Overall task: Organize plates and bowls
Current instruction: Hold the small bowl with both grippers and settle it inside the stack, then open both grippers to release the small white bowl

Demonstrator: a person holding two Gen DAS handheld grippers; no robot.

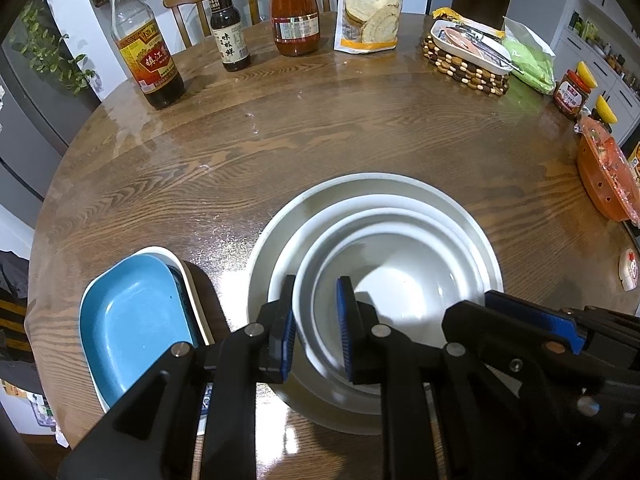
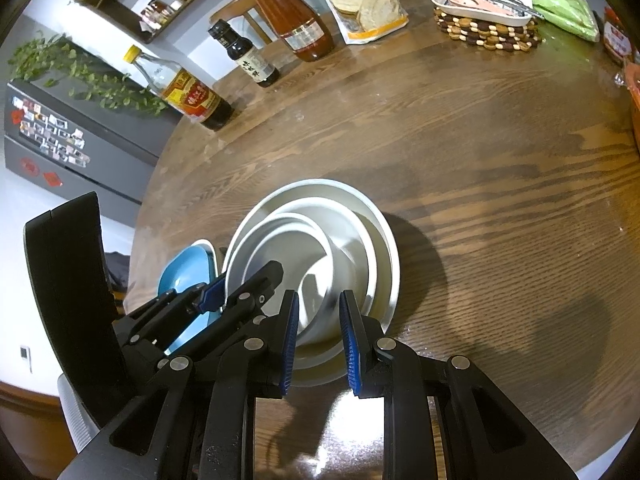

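Far left of the left gripper [image 1: 316, 282], a blue dish [image 1: 132, 312] sits nested in a white one at the desk [image 1: 320, 128] edge, just beside the gripper's outer finger. The left gripper is angled down with its jaws drawn narrow, pinching the left rim of the small white bowl [image 1: 400, 272]: one blue pad is outside the wall, the other inside. That bowl is the innermost of a nest, sitting in a wider white bowl [image 1: 360, 210] on a big white plate [image 1: 360, 182], right in front of both grippers.

On to the right gripper [image 2: 319, 296]. It is also tipped down with jaws just as narrow, clamped on the near rim of that same small bowl, whose wall fills the gap between its pads.

Well beyond both grippers, a line of sauce bottles [image 1: 144, 48] and a flour bag [image 1: 370, 8] stands along the far side of the desk.
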